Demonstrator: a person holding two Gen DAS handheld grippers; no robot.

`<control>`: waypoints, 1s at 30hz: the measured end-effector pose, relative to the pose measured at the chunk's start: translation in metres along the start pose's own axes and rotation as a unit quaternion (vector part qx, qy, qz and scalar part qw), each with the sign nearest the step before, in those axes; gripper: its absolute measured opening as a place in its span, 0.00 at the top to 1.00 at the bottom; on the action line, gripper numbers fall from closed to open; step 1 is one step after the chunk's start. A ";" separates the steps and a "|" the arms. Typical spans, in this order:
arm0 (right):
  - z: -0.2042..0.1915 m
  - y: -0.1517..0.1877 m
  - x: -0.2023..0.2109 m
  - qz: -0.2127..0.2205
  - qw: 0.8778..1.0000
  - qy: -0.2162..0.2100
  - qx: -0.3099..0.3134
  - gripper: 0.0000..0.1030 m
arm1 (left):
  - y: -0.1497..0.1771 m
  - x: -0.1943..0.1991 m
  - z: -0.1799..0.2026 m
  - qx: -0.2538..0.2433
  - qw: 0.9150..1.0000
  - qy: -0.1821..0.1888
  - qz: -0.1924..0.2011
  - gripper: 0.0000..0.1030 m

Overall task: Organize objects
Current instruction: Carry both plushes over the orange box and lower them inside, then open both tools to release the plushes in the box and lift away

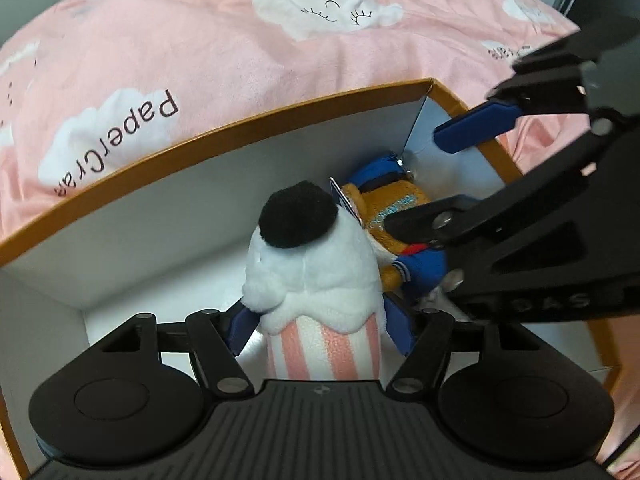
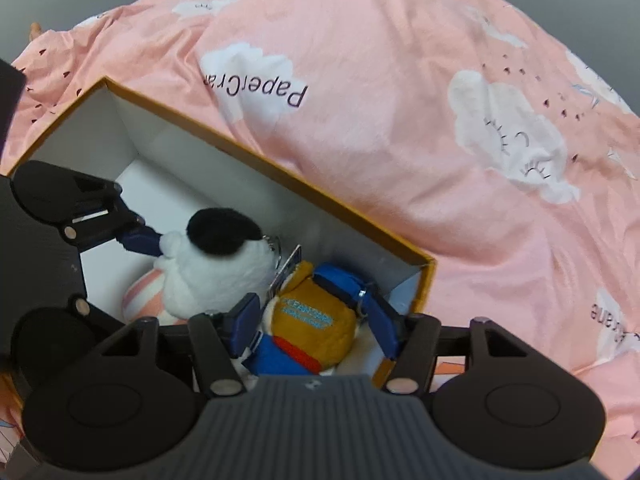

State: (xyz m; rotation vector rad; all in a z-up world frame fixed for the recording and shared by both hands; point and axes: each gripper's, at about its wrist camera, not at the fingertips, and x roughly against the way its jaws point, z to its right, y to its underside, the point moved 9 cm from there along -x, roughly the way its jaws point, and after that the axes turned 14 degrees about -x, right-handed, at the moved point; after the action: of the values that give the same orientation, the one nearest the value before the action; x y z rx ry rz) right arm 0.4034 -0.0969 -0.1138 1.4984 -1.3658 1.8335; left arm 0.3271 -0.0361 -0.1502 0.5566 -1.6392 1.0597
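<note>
Both toys sit inside the box (image 2: 224, 136). Your left gripper (image 1: 320, 332) clamps the popcorn plush (image 1: 316, 264), long axis along its fingers. Your right gripper (image 2: 316, 328) straddles the orange plush (image 2: 312, 320), jaws spread; contact unclear.

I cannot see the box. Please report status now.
Left tongs around white plush, inside box. Right tongs open around orange plush. Plushes side by side, nothing blocking.
</note>
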 end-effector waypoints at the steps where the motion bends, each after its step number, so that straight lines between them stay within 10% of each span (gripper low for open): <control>1: 0.001 0.000 0.004 0.002 1.000 0.001 -0.001 0.40 | 0.001 0.004 0.000 0.002 1.000 0.005 0.000 0.24; 17: -0.030 0.055 0.021 -0.026 0.993 -0.016 0.113 0.59 | 0.024 0.025 0.004 0.053 0.994 0.090 -0.031 0.56; 30: -0.033 0.064 -0.019 -0.050 0.984 0.028 0.168 0.75 | -0.006 0.002 -0.026 0.139 0.988 0.060 0.018 0.63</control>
State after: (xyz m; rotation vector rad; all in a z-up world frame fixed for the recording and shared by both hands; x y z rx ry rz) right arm 0.3425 -0.0922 -0.1562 1.6267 -0.9705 2.1015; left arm 0.3448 -0.0167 -0.1449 0.6328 -1.4101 1.3339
